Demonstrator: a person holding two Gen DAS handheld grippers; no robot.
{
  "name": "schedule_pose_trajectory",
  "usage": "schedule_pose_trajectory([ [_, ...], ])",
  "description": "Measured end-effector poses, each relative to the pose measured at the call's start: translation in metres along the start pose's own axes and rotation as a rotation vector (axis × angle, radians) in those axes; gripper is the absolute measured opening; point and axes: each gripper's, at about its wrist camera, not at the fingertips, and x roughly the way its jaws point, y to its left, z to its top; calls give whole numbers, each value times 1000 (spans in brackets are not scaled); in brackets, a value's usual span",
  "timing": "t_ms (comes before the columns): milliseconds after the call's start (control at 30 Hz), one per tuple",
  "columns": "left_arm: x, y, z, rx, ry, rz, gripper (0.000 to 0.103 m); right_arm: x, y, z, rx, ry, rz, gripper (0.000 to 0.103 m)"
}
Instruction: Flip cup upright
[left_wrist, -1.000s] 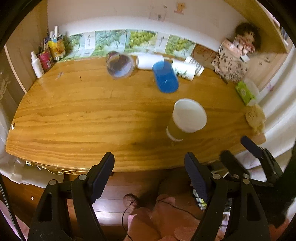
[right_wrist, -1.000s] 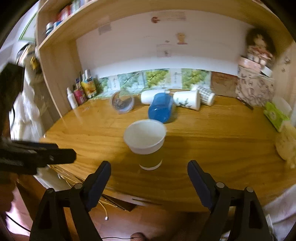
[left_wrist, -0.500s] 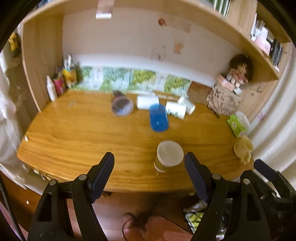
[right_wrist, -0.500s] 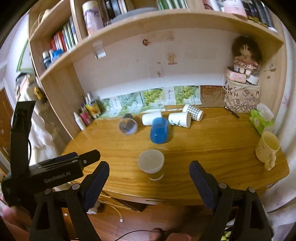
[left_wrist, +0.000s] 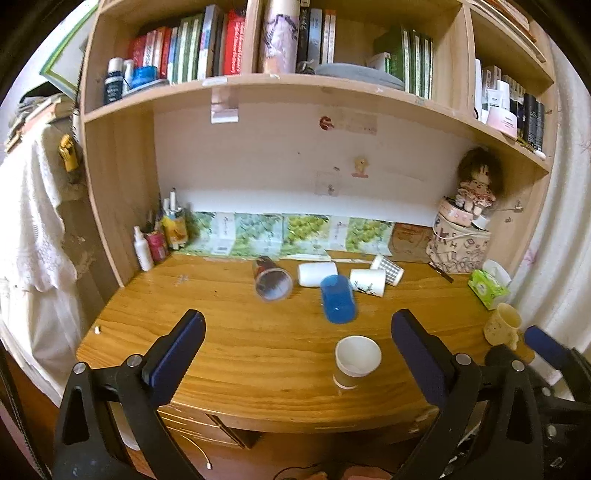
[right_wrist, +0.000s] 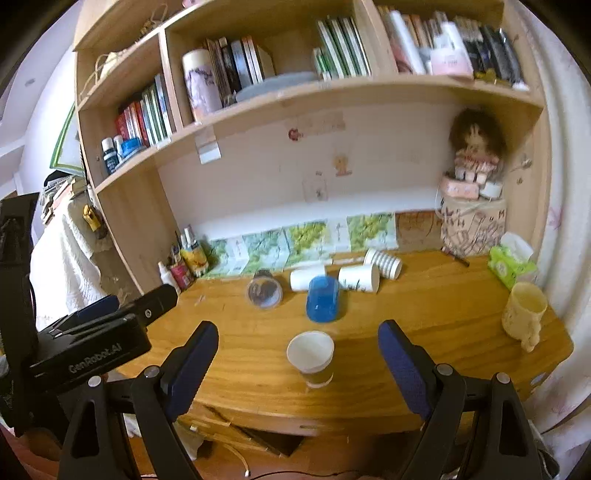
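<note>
A paper cup with a brown base stands upright near the front edge of the wooden desk; it also shows in the right wrist view. Behind it a blue cup, a clear cup, two white cups and a patterned cup lie on their sides. My left gripper is open and empty, held back off the desk. My right gripper is open and empty, also back from the desk edge.
A yellow mug stands at the desk's right end by a green tissue box. Bottles crowd the back left corner. A doll on a box sits back right. Bookshelves hang above. The left gripper's body shows at left.
Both grippers have pulled back and up from the desk, so the whole desk and shelves are in view. The paper cup stays upright in place.
</note>
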Motion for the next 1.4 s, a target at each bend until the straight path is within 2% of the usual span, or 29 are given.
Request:
schedule_pose_trajectory([
  [167, -17, -6, -4, 33, -68, 44, 102, -12, 7, -2, -36, -61, -29, 89],
  [300, -26, -10, -4, 55, -109, 40, 102, -21, 7, -2, -38, -105, -62, 89],
  [600, -33, -22, -2, 88, -157, 41, 102, -25, 1, -2, -35, -121, -81, 89],
  [1400, -17, -36, 4, 73, -131, 53, 102, -9, -14, 10, -40, -82, -70, 89],
])
